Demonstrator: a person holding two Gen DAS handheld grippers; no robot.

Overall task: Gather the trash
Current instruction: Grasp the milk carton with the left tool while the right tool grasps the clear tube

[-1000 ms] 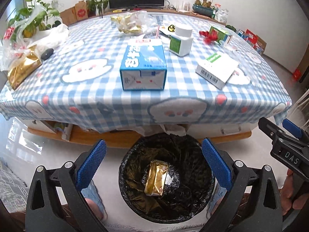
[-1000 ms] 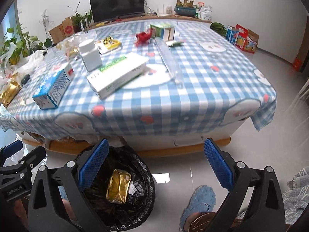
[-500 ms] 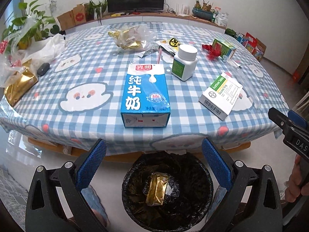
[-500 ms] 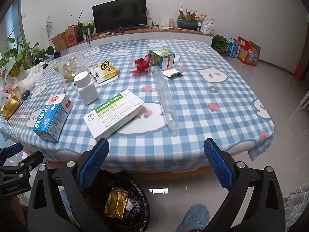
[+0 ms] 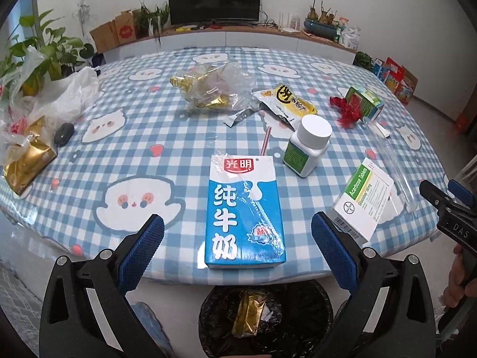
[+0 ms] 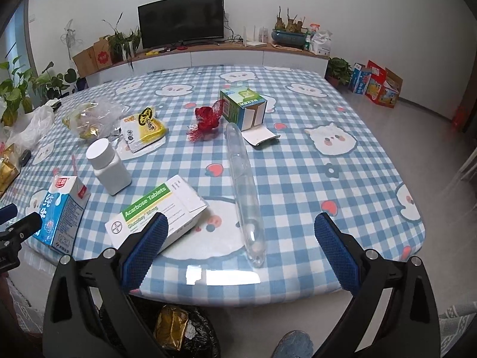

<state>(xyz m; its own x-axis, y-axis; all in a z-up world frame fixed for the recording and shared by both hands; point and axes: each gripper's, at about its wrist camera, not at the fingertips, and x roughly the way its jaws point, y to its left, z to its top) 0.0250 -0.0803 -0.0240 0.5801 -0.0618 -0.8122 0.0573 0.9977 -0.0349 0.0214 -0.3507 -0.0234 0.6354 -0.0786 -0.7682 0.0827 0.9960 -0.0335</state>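
My left gripper (image 5: 238,253) is open and empty, hovering over the near table edge with a blue milk carton (image 5: 244,211) lying between its fingers' line. My right gripper (image 6: 241,247) is open and empty, its left finger in front of a white tablet box (image 6: 158,214); a clear plastic tube (image 6: 244,191) lies ahead of it. A black-lined trash bin (image 5: 265,319) stands on the floor below the table edge with a gold wrapper (image 5: 249,313) inside; it also shows in the right wrist view (image 6: 179,331).
On the checked tablecloth (image 5: 149,161) lie a white pill bottle (image 5: 307,146), yellow snack packet (image 5: 292,101), crumpled clear bag with gold wrappers (image 5: 214,89), red mesh (image 6: 208,119), green box (image 6: 243,107), and plastic bags (image 5: 59,95) at the left.
Both grippers have risen from bin level to above the table edge and moved toward the table. Both stay open and empty.
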